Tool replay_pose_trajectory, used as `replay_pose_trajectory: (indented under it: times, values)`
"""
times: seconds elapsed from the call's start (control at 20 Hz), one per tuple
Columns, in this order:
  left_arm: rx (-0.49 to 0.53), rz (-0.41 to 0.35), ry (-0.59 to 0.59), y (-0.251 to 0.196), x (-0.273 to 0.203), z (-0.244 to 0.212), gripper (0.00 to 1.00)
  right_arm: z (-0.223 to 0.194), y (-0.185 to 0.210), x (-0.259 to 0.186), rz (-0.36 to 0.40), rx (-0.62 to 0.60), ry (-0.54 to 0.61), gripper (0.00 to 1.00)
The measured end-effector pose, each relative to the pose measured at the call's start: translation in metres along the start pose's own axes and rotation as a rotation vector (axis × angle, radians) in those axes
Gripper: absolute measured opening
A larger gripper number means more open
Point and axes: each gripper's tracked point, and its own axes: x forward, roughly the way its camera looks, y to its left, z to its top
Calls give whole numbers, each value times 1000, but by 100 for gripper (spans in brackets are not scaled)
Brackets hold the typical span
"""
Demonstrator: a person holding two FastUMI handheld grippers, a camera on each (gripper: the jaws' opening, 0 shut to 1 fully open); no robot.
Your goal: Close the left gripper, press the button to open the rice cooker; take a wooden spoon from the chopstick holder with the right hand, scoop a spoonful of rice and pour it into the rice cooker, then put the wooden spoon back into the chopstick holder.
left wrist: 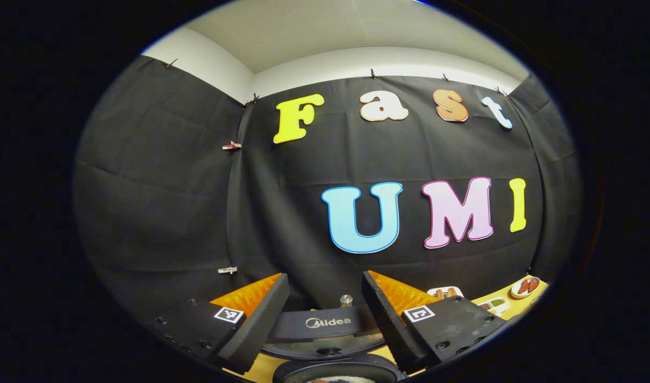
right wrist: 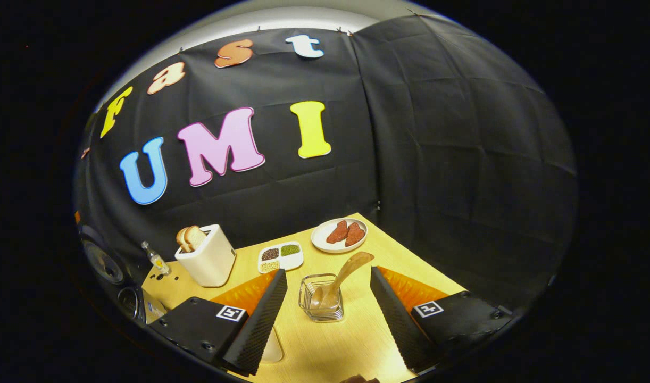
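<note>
In the left gripper view my left gripper [left wrist: 325,279] is open and holds nothing. Just beyond and below its fingers stands the rice cooker, its lid [left wrist: 325,322] raised and the dark inner pot [left wrist: 335,368] showing at the bottom edge. In the right gripper view my right gripper [right wrist: 329,272] is also open with nothing in it. Between its fingers and a little ahead, a clear chopstick holder [right wrist: 321,306] stands on the wooden table [right wrist: 351,340]. The wooden spoon [right wrist: 349,268] stands in the holder and leans to the right. Neither finger touches it.
Behind the holder are a divided dish of grains [right wrist: 281,256], a white plate with red pieces [right wrist: 340,234], a white toaster with bread [right wrist: 208,259] and a small bottle [right wrist: 155,259]. A white object [right wrist: 273,347] lies partly under my right gripper's left finger. Black cloth walls close the table's back and right.
</note>
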Motion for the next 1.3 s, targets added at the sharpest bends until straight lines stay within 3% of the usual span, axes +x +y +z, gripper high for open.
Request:
replay_pose_trajectory:
  times: [0.3, 0.8, 1.0, 1.3]
  values:
    - [10, 22, 120, 4, 6, -23, 97, 3, 31, -22, 75, -21, -18, 98]
    - [-85, 33, 420, -19, -81, -73, 99, -15, 52, -3, 161, -44, 32, 98]
    - [-91, 21, 542, -35, -123, -129, 99, -19, 56, 0, 194, -57, 44, 98]
    - [-80, 20, 577, -44, -151, -175, 99, -31, 55, 3, 217, -72, 77, 98]
